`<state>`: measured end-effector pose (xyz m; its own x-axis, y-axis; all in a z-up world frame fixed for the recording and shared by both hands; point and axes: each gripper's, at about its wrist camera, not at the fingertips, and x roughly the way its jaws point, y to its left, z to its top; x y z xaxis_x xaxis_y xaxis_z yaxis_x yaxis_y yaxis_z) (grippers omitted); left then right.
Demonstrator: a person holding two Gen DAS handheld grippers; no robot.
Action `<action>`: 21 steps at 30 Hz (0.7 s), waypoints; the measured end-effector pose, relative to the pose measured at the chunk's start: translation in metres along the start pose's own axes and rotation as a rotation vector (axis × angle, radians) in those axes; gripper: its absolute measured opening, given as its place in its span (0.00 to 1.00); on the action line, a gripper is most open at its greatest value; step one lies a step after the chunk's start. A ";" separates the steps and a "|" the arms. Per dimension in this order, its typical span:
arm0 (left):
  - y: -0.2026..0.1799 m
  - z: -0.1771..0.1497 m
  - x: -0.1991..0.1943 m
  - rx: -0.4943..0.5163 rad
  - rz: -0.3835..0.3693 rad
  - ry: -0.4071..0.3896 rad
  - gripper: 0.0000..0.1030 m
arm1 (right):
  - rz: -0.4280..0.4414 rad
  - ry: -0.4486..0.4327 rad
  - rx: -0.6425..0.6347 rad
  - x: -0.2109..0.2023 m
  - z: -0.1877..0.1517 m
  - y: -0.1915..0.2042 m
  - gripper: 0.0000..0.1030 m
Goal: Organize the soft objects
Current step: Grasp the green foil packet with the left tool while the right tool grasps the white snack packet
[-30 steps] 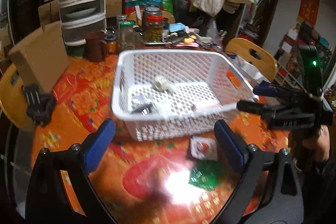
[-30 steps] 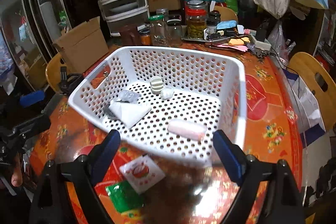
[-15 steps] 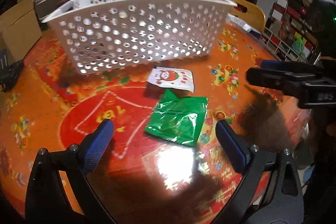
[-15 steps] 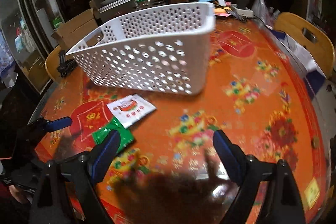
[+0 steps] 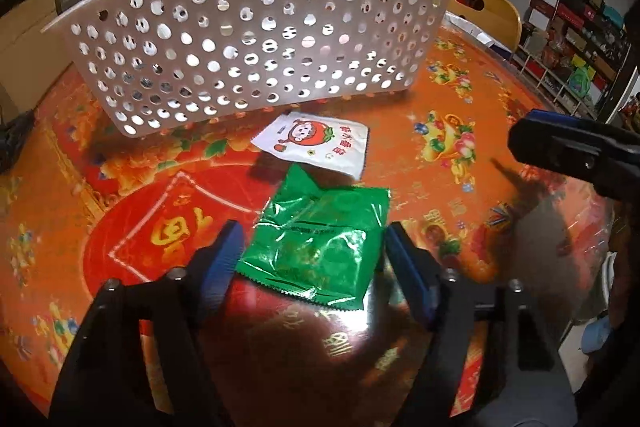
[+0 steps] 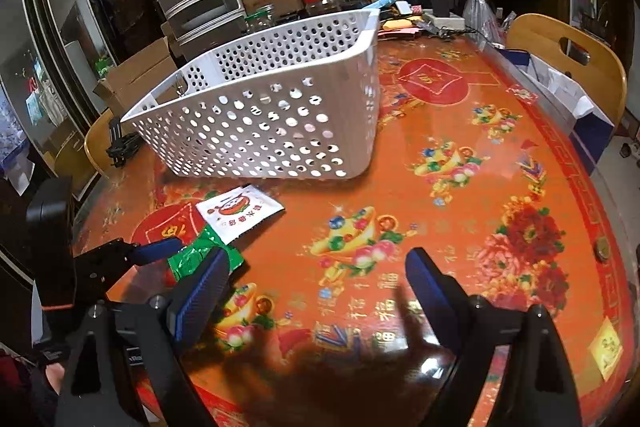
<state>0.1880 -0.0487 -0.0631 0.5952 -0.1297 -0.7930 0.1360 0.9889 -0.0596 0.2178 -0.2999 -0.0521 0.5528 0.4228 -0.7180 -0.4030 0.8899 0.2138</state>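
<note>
1. Surface (image 5: 460, 99): round top under an orange and red festive print, glossy; it carries every item we list below.
2. Basket (image 5: 248, 39): white perforated plastic, standing at the far side of the two packets. What it holds cannot be made out from this low angle.
3. Green packet (image 5: 320, 243): crinkled foil sachet lying flat on the surface, just in front of the white packet (image 5: 316, 143), their near corners touching or overlapping.
4. Left gripper (image 5: 314, 247): we hold it low over the green packet, blue fingers (image 5: 228, 247) flanking the packet's two sides and closing; the pads look at or near its edges, but we see no firm pinch yet.
5. Right gripper (image 6: 316, 279): fingers spread wide over bare surface, nothing between them.
6. Step in hand, as we judge it: taking hold of the green packet for transfer to the basket.
7. Next move, as we judge it: let the fingers close until the foil buckles slightly, lift clear of the white packet, carry over the basket's near wall, release inside. Thin foil may slip.
</note>
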 end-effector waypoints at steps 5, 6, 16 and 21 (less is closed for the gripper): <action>0.012 -0.011 -0.006 0.002 0.013 -0.013 0.56 | 0.040 0.016 -0.035 0.020 0.007 0.023 0.87; 0.017 -0.014 -0.009 0.002 0.015 -0.014 0.56 | 0.050 0.028 -0.053 0.028 0.009 0.031 0.87; 0.086 -0.035 -0.024 -0.082 0.052 -0.028 0.55 | 0.008 0.128 -0.206 0.099 0.026 0.086 0.81; 0.101 -0.038 -0.025 -0.109 0.041 -0.046 0.55 | -0.034 0.149 -0.247 0.116 0.029 0.096 0.72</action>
<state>0.1565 0.0576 -0.0724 0.6342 -0.0892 -0.7680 0.0253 0.9952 -0.0947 0.2647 -0.1605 -0.0960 0.4633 0.3475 -0.8152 -0.5615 0.8268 0.0333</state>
